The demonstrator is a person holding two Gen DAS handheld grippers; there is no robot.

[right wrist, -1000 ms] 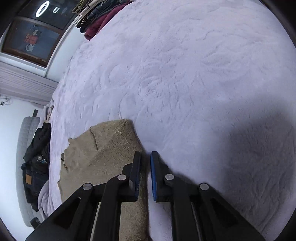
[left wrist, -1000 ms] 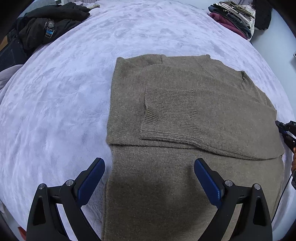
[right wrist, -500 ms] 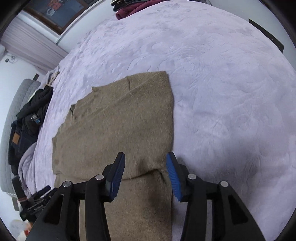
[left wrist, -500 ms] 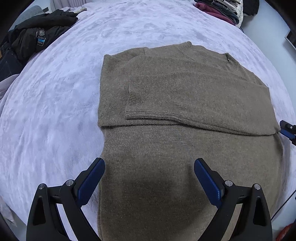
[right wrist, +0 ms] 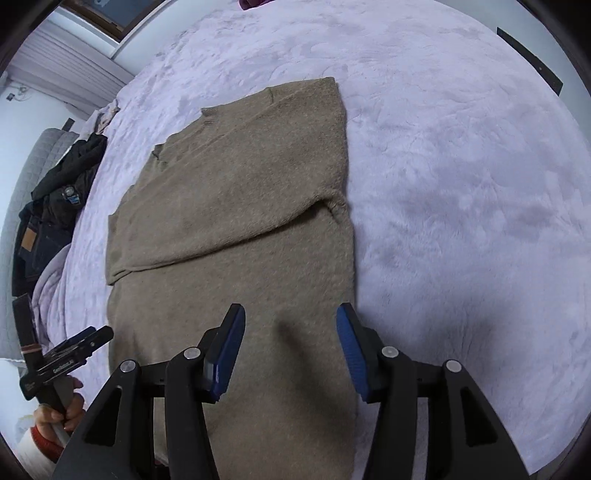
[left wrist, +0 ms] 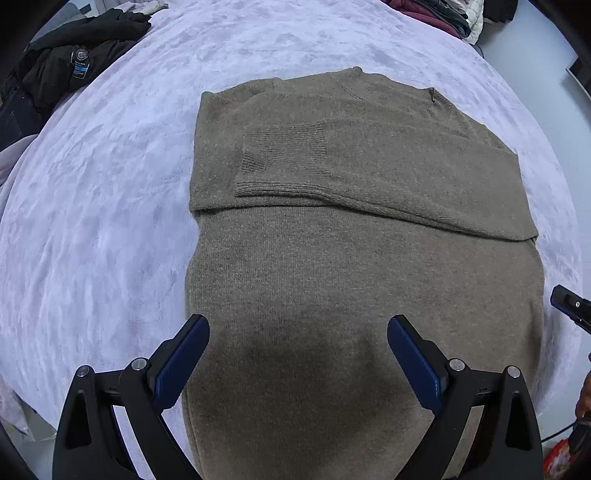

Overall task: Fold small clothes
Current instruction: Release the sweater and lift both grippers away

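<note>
A tan knit sweater point(left wrist: 351, 258) lies flat on a lilac plush bedspread point(left wrist: 103, 221), both sleeves folded across its chest, ribbed cuff point(left wrist: 284, 147) on top. My left gripper point(left wrist: 298, 354) is open and empty, hovering over the sweater's lower half near its left side. My right gripper point(right wrist: 290, 350) is open and empty above the lower right part of the sweater point(right wrist: 240, 206), right finger near the side edge. The left gripper also shows in the right wrist view point(right wrist: 74, 350), and the right gripper's tip in the left wrist view point(left wrist: 570, 306).
Dark jackets and jeans point(left wrist: 66, 66) are piled at the bed's far left, also in the right wrist view point(right wrist: 55, 206). A stack of folded clothes point(left wrist: 443, 14) sits at the far right corner. Bare bedspread point(right wrist: 461, 184) lies right of the sweater.
The right gripper has opened and pulled back from the sweater's right edge to above its lower half. The left gripper has drawn back toward the hem, still open.
</note>
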